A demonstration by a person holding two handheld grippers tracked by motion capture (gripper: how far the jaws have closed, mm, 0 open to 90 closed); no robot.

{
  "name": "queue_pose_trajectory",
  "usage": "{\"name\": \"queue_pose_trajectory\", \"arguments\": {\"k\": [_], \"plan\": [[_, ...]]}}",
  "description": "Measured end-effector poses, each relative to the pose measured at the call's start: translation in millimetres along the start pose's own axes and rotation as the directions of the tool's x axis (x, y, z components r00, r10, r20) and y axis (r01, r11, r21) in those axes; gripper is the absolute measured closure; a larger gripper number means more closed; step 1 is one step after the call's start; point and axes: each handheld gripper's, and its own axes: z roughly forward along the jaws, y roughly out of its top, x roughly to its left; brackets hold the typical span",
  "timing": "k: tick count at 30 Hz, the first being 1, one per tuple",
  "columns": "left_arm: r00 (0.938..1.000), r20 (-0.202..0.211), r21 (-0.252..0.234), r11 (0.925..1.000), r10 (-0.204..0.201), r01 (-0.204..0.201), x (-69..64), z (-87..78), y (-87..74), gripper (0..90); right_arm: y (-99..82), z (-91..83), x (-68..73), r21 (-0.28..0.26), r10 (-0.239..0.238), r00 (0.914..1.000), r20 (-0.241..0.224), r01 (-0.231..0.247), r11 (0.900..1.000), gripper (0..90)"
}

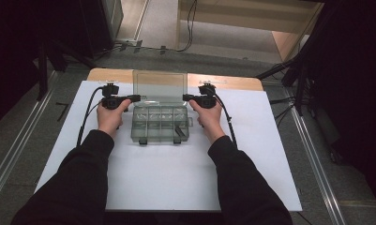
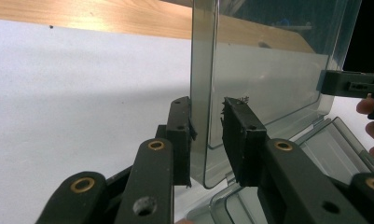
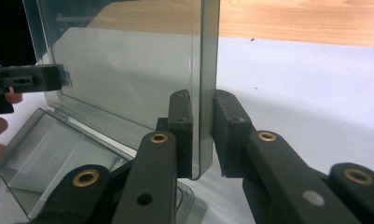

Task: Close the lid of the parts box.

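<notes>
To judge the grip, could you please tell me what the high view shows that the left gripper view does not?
High view: the box's front latches and the person's sleeves. Left gripper view: a slim gap between the left tongs' right pad and the lid's edge. Both: the upright lid, with the right tongs at its far side.

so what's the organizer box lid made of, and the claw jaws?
Lid: looks like clear, grey-tinted hard plastic with a glossy finish; the wooden edge shows through it and it stands rigid. Left claw and right claw jaws: matte black, probably moulded plastic, with brass-coloured rings at the pivots. Whether the pads are rubber is unclear.
</notes>
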Motion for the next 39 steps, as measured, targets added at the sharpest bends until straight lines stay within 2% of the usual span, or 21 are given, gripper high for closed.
{"name": "queue_pose_trajectory", "arguments": {"k": [6,7,12,16,17,19,24,27,29,31,32,36,39], "plan": [[0.9999,-0.004,-0.005,0.9999,0.014,-0.014,-1.4,-1.2,-0.2,72.0,-1.4,-2.1,1.0,-0.008,-0.045,0.9989,0.007,0.046,0.9989,78.0],[0.9999,-0.003,-0.01,0.9999,0.013,-0.013,-1.2,-1.5,-0.6,72.1,-1.5,-2.7,1.1,-0.007,-0.051,0.9986,0.018,0.051,0.9987,80.9],[0.9999,-0.008,-0.02,0.9997,0.013,-0.013,-1.7,-2.6,-1.3,72.6,-2.2,-3.7,1.2,-0.011,-0.062,0.9979,0.019,0.062,0.998,81.1],[0.9998,-0.02,-0.043,0.9991,0.002,-0.003,-0.4,-6.8,-0.1,75.3,-2.8,-4.7,2.7,-0.015,-0.087,0.9958,0.028,0.088,0.9961,81.2],[0.9995,-0.028,-0.06,0.9981,-0.014,0.013,1.1,-9.2,0.7,76.1,-3.0,-4.8,2.8,-0.016,-0.094,0.9951,0.031,0.095,0.9953,81.3],[0.9992,-0.024,-0.055,0.998,-0.032,0.031,1.9,-9.1,0.9,76.3,-3.3,-5.2,3.3,-0.02,-0.105,0.994,0.03,0.106,0.9942,81.3],[0.9991,-0.036,-0.061,0.998,-0.021,0.018,-2.4,-7.4,0.6,80.2,-4.0,-4.9,4.1,-0.024,-0.117,0.9924,0.039,0.118,0.9928,81.3],[0.9984,-0.052,-0.068,0.9973,0.024,-0.028,-4.6,-9.6,-0.3,81.9,-4.0,-5.9,4.4,-0.028,-0.124,0.9916,0.036,0.125,0.9917,81.1],[0.9959,-0.066,-0.07,0.9952,0.063,-0.068,-7.0,-11.1,-0.4,82.5,-2.9,-5.9,4.4,-0.025,-0.119,0.9923,0.034,0.12,0.9925,80.5],[0.9944,-0.069,-0.085,0.9927,0.08,-0.086,-9.7,-11.8,-1.1,82.9,-0.3,-6.2,5.5,-0.028,-0.129,0.9906,0.046,0.13,0.9911,78.1],[0.9916,-0.08,-0.084,0.9905,0.102,-0.109,-10.9,-11.5,-1.6,83.0,1.8,-7.0,6.0,-0.04,-0.129,0.9905,0.048,0.131,0.9906,76.0],[0.9871,-0.088,-0.102,0.9845,0.134,-0.143,-13.7,-11.6,-4.2,83.2,15.4,-12.9,6.7,-0.069,-0.096,0.994,0.052,0.1,0.9926,75.6],[0.9868,-0.085,-0.104,0.9837,0.138,-0.146,-13.2,-12.3,-5.5,83.2,26.4,-18.1,8.0,-0.106,-0.078,0.9958,0.047,0.083,0.9909,76.5]]}}
